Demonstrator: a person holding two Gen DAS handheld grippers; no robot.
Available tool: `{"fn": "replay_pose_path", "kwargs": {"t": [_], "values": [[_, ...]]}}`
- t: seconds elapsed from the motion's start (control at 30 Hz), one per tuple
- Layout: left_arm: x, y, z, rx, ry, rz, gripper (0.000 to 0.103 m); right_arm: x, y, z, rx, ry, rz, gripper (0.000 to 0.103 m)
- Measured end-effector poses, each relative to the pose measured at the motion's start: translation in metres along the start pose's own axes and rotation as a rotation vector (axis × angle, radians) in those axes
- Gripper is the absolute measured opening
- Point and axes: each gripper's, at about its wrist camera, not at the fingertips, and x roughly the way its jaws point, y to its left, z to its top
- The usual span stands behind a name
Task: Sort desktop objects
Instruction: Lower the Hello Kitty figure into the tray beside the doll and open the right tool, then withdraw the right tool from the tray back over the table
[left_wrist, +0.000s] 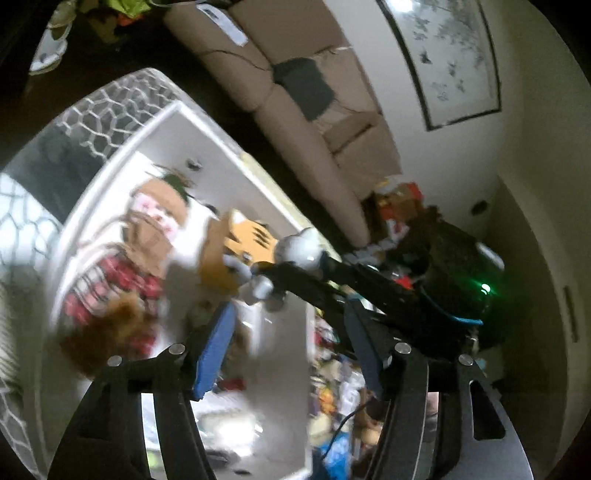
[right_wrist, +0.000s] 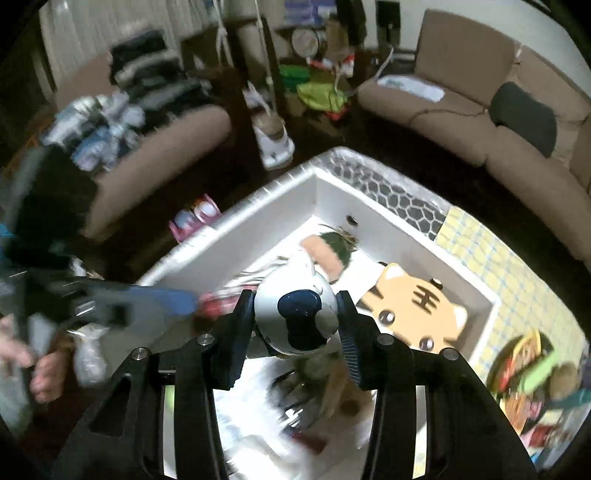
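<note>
My right gripper (right_wrist: 297, 321) is shut on a white and navy robot toy (right_wrist: 295, 314) and holds it above a white box (right_wrist: 236, 229). The same toy (left_wrist: 299, 247) shows in the left wrist view, held by the right gripper's black fingers (left_wrist: 321, 284). My left gripper (left_wrist: 288, 343) is open and empty, above the box's (left_wrist: 207, 129) near side. In the box lie an orange tiger plush (right_wrist: 417, 306), a doll with a brown hat and red plaid clothes (left_wrist: 147, 229) and other blurred toys.
A honeycomb-pattern mat (right_wrist: 391, 188) and a yellow checked cloth (right_wrist: 517, 280) lie under the box. A pile of colourful items (right_wrist: 532, 376) sits at right. Brown sofas (right_wrist: 480, 110) stand behind. A framed picture (left_wrist: 450, 55) hangs on the wall.
</note>
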Motion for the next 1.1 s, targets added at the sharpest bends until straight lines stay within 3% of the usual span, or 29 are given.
{"fn": "replay_pose_path", "kwargs": {"t": [0.23,0.5,0.63,0.7,0.97,1.1], "values": [[0.015,0.024,0.011,0.003,-0.010,0.000,0.063,0.086,-0.014,0.006,-0.098,0.115,-0.031,0.041],[0.035,0.038,0.012,-0.011,0.010,0.012,0.063,0.129,-0.025,0.007,-0.139,0.226,-0.079,0.042],[0.042,0.041,0.008,-0.020,0.020,0.024,0.063,0.129,-0.018,0.003,-0.208,0.187,-0.193,0.044],[0.044,0.040,0.006,-0.023,0.028,0.030,0.063,0.122,-0.016,0.002,-0.223,0.143,-0.229,0.051],[0.044,0.033,0.011,0.027,-0.002,0.129,0.066,0.079,-0.035,-0.002,-0.126,0.041,-0.252,0.055],[0.045,0.028,0.007,0.070,0.010,0.231,0.072,0.046,-0.045,-0.011,-0.001,-0.014,-0.185,0.055]]}}
